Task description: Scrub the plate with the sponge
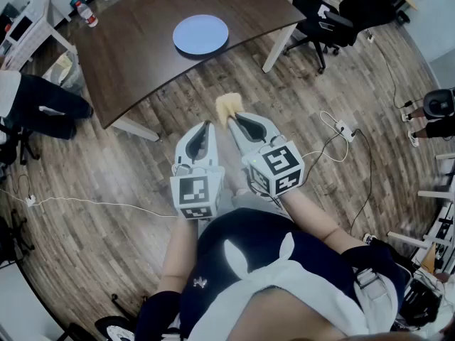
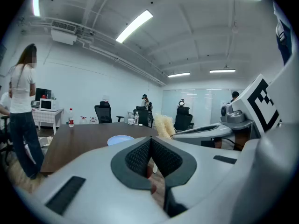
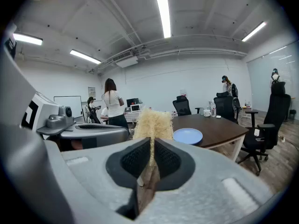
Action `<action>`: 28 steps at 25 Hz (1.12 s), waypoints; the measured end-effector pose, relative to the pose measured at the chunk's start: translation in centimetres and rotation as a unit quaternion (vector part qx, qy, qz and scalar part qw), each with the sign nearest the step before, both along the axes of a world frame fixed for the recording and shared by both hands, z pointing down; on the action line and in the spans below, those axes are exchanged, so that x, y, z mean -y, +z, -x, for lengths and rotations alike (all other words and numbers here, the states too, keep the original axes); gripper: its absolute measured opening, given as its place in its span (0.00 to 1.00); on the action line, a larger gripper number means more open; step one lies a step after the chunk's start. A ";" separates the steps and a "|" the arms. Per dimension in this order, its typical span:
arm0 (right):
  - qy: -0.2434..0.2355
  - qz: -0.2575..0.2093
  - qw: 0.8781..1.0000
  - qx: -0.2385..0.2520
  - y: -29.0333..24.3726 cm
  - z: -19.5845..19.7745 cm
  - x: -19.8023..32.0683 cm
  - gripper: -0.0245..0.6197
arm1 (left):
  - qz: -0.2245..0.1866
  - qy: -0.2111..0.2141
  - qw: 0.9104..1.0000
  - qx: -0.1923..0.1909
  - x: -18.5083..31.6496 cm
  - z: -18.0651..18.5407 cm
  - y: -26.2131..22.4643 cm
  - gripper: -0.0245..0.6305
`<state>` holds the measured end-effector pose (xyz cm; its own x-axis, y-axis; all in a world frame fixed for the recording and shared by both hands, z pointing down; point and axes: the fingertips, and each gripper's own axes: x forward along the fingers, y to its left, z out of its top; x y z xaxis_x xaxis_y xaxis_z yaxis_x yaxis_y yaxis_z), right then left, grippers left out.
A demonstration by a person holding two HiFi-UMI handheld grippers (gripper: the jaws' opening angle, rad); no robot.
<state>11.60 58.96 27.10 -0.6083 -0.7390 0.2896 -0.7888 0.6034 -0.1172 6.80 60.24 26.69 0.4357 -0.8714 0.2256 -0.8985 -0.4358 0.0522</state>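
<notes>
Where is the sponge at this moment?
In the head view, the sponge is near the centre, clamped in the right gripper over the floor, short of the table with the plate.

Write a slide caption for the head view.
Right gripper holds a yellow sponge short of the blue plate on the table; left gripper shut, empty.

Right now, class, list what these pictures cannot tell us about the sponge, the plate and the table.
The sponge: lower part hidden between the right gripper's jaws, right gripper view.
The plate: any dirt too small to see, head view; near edge hidden behind the left gripper, left gripper view.
The bottle: label too small to read, head view.
</notes>
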 end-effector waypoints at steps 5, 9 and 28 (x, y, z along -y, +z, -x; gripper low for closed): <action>0.006 0.005 1.000 0.003 0.7 2.4 2.5 0.07 | 0.007 0.007 1.000 -0.008 2.6 2.4 0.9 0.05; 0.020 0.001 1.000 0.011 1.3 3.1 4.3 0.07 | 0.014 0.014 1.000 -0.015 4.4 3.5 2.1 0.05; 0.017 0.029 0.999 0.009 4.0 2.3 21.3 0.07 | 0.034 0.034 0.999 0.014 21.0 2.7 3.7 0.05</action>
